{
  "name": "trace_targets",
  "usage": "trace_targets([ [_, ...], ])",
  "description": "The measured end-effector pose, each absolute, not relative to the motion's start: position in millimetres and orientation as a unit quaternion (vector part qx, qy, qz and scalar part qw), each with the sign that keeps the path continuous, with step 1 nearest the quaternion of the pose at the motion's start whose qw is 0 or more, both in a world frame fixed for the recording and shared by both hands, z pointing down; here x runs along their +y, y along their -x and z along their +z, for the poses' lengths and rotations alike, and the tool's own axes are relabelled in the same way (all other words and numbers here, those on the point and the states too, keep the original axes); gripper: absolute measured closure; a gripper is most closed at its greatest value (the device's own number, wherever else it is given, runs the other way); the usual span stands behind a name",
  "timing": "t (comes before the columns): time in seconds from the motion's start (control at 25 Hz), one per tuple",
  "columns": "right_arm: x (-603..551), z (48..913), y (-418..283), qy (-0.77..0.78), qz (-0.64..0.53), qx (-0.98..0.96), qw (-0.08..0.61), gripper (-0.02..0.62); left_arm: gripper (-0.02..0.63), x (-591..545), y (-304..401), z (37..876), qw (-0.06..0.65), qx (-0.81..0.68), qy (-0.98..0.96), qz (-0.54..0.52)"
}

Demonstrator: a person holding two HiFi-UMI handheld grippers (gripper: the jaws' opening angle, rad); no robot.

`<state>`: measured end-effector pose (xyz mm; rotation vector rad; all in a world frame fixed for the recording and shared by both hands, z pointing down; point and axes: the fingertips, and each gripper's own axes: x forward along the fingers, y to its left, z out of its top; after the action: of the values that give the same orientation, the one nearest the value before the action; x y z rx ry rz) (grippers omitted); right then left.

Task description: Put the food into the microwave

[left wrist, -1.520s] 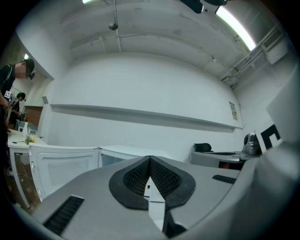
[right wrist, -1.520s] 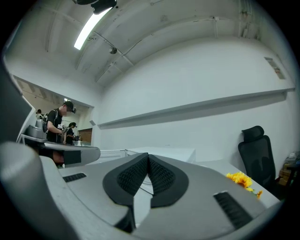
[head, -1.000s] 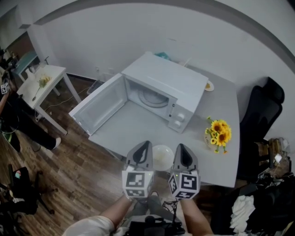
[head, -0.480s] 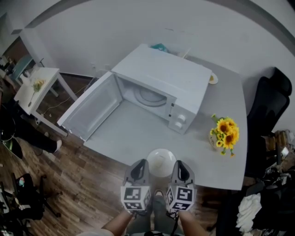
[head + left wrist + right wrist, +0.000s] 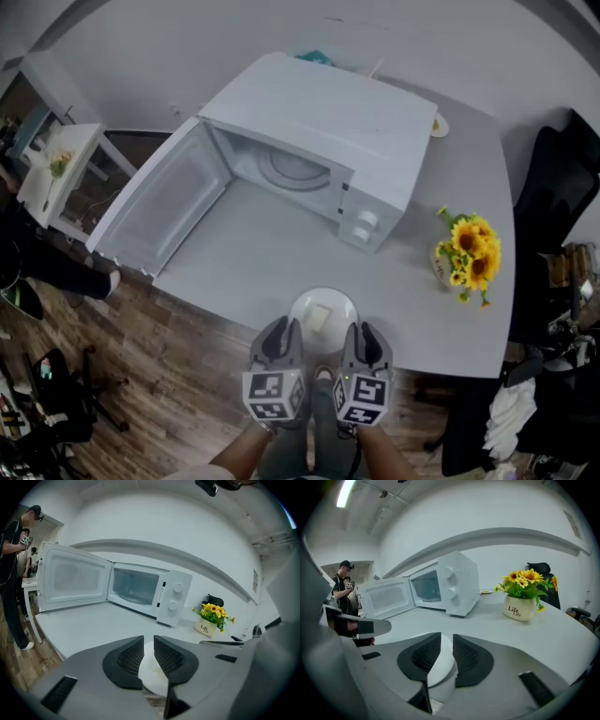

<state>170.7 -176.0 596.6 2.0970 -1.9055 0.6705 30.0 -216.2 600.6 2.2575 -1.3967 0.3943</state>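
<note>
A white bowl [image 5: 323, 309] with a pale piece of food [image 5: 319, 320] in it stands near the table's front edge. The white microwave [image 5: 323, 117] stands behind it with its door [image 5: 155, 202] swung wide to the left, and the glass turntable [image 5: 292, 169] is bare. My left gripper [image 5: 281, 330] sits at the bowl's near left rim and my right gripper [image 5: 362, 332] at its near right rim. Both pairs of jaws are opening. A narrow gap shows in the left gripper [image 5: 149, 639] and in the right gripper [image 5: 446, 637]. The bowl [image 5: 151, 673] [image 5: 439, 665] shows through each gap, with no pad pressing on it.
A pot of sunflowers [image 5: 467, 258] stands right of the microwave, and a small plate [image 5: 437, 125] lies behind it. A black chair [image 5: 553, 192] is at the right. A white side table [image 5: 52, 169] stands at the left, with a person [image 5: 11, 550] beside it.
Both grippers have sunk toward the table's front edge and now sit low at the bowl's near rim. The bowl has not moved on the table.
</note>
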Motion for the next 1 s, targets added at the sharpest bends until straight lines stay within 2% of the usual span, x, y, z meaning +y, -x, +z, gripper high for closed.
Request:
trace_targets([
  [0.4,-182,638,-177,-0.721,0.278,-0.614,0.159,0.493,0.546,-220,-23,651,0.269,-0.518,-0.791,0.185],
  [0.6,-181,649,-179,-0.724,0.288,-0.604,0.169,0.492,0.489,-221,-25,662,0.289,-0.514,-0.784,0.195],
  [1.0,-185,651,-175,-0.722,0.278,-0.602,0.197,0.494,0.491,-221,-28,676,0.317,-0.516,-0.770,0.203],
])
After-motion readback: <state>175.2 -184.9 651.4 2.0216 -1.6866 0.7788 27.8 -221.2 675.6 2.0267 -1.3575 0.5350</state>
